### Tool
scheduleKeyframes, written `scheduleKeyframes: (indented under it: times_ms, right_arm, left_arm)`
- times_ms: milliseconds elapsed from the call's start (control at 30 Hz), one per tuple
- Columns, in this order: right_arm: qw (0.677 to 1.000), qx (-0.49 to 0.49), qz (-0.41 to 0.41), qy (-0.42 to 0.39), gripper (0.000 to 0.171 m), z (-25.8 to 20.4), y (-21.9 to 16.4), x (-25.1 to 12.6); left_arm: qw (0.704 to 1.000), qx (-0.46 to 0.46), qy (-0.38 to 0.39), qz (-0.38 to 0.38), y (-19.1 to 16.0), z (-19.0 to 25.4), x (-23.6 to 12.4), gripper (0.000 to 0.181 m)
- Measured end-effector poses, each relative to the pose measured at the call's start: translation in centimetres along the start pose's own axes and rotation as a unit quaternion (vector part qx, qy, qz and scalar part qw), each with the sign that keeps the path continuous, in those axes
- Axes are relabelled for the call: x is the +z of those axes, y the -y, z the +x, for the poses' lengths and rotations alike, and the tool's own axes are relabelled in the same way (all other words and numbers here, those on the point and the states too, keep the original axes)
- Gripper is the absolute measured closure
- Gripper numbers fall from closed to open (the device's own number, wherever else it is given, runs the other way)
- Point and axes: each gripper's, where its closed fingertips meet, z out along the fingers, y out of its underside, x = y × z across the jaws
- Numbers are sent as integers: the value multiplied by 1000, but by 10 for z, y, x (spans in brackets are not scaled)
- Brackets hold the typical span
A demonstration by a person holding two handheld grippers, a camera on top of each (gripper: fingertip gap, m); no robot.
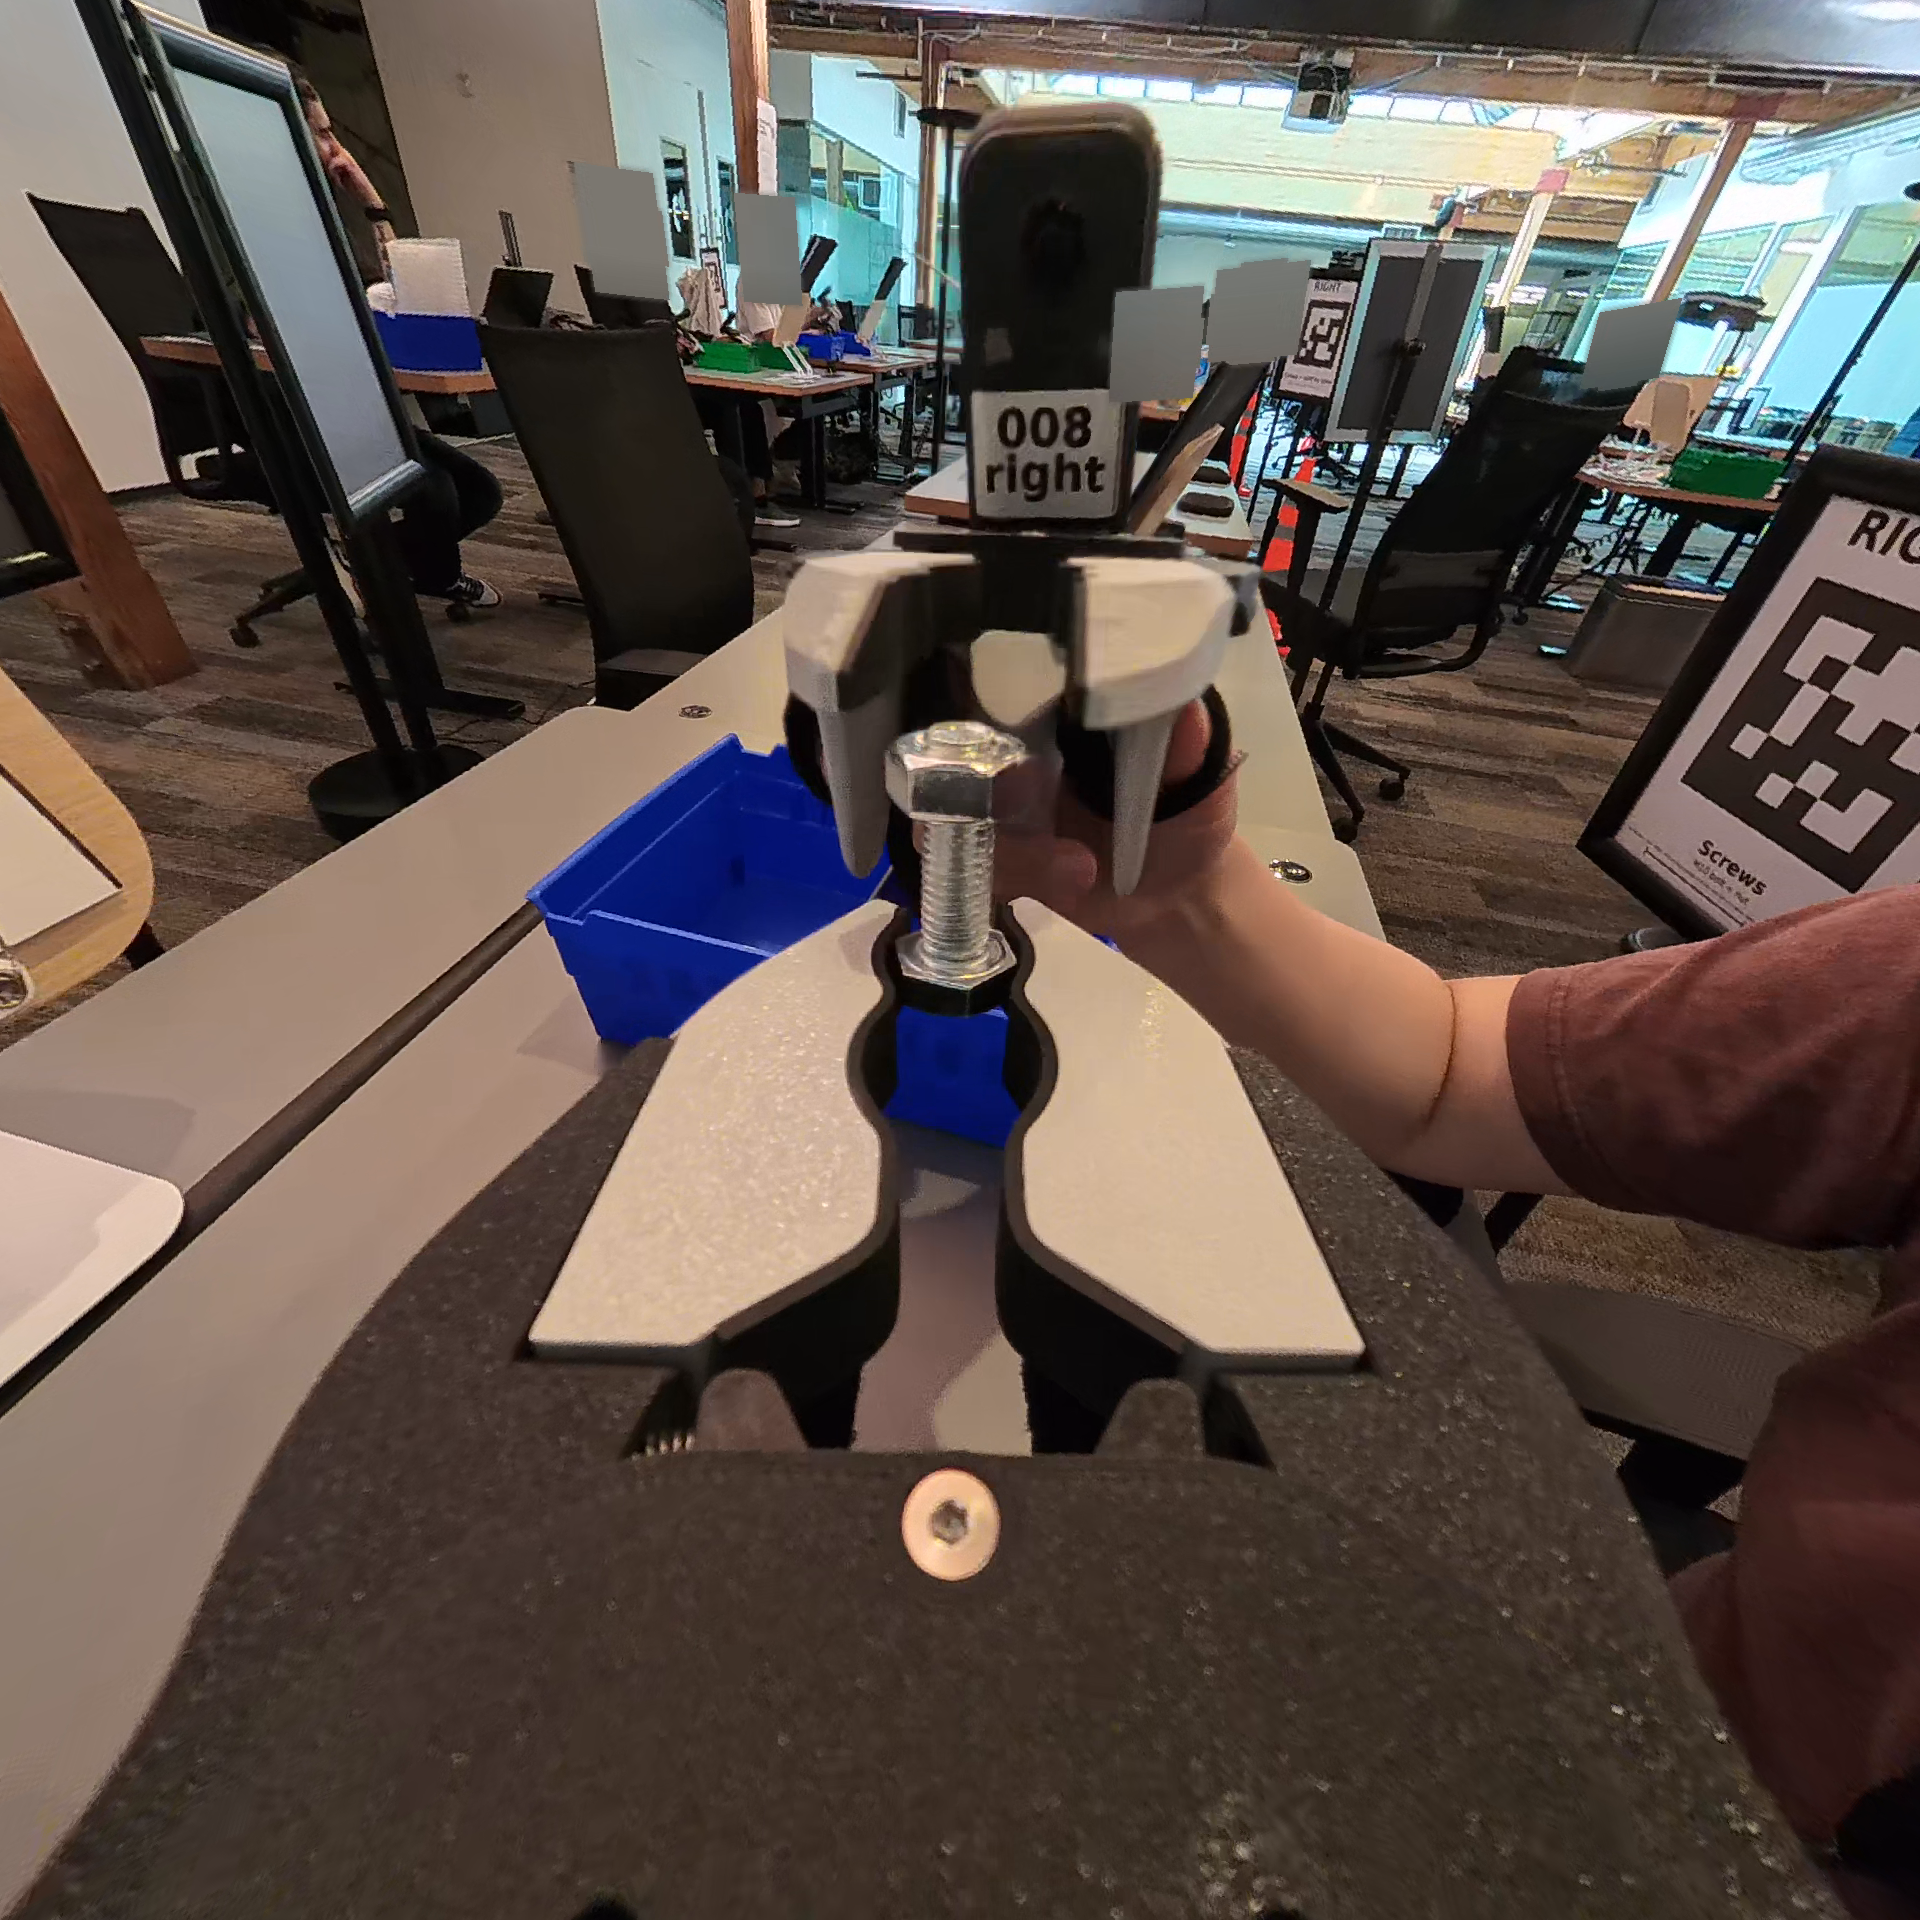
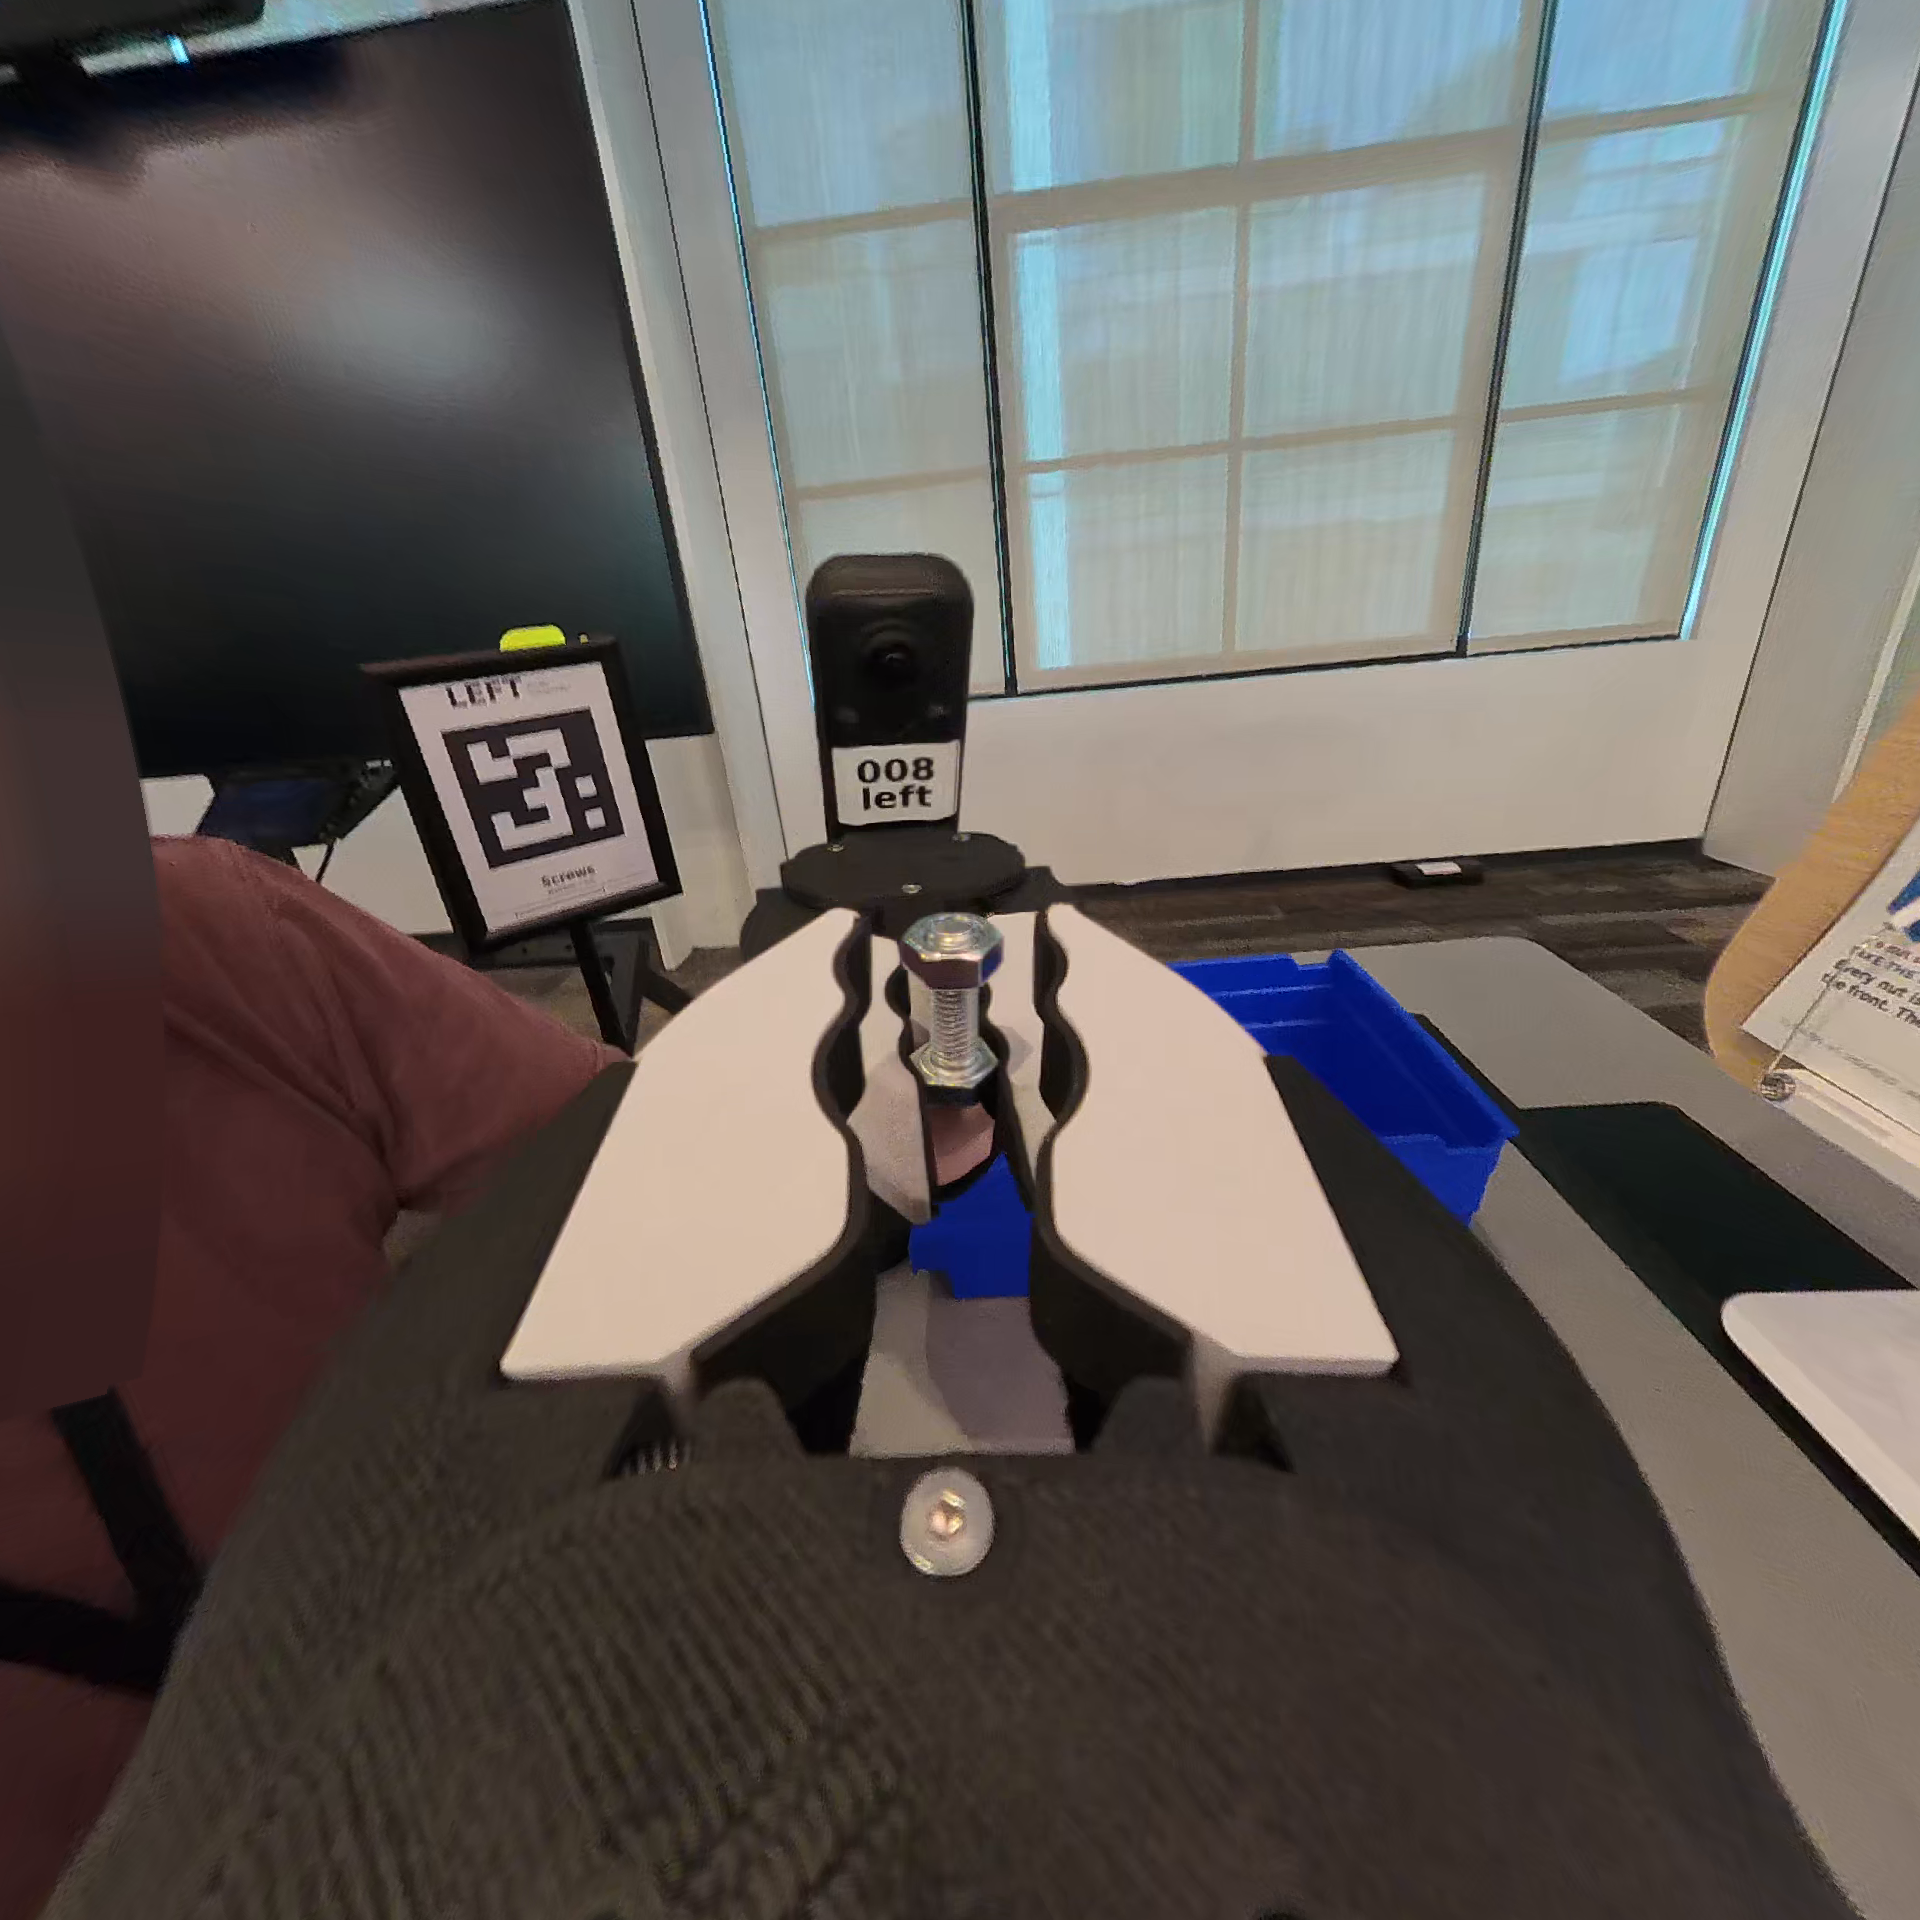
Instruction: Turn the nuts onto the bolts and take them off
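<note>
left gripper [image 1: 953, 961]: my jaws clamp the nut [image 1: 953, 958]
right gripper [image 2: 951, 961]: spread, straddling the head
bolt [image 1: 954, 831]: upright, head toward the right gripper

A blue bin [image 1: 675, 914] sits on the grey table [image 1: 312, 1039].

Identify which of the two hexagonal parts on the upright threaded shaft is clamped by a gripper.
The lower one, the nut: the left gripper is shut on it. The upper hexagon, the bolt head, stands unclamped between the right gripper's open fingers.
</note>
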Motion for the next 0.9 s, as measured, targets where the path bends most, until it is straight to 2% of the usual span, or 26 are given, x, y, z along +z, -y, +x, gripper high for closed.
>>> scheduleKeyframes:
  times_ms: [267,400,500,700,900]
  right_arm:
    - [1000,7,14,-22,145,13,6,-13]
    - [1000,-5,-10,5,140,-5,0,1]
    - [1000,-13,-24,-13,141,-1,-6,5]
    - [1000,22,13,-3,143,8,5,-11]
    - [1000,-3,-17,7,141,-7,-4,6]
  left_arm:
    - [1000,2,-1,5,3,3,-1,166]
    - [1000,5,-2,3,2,4,0,166]
    - [1000,4,-4,2,1,5,1,166]
    - [1000,4,-2,8,5,4,-3,166]
    - [1000,3,-5,0,1,5,1,166]
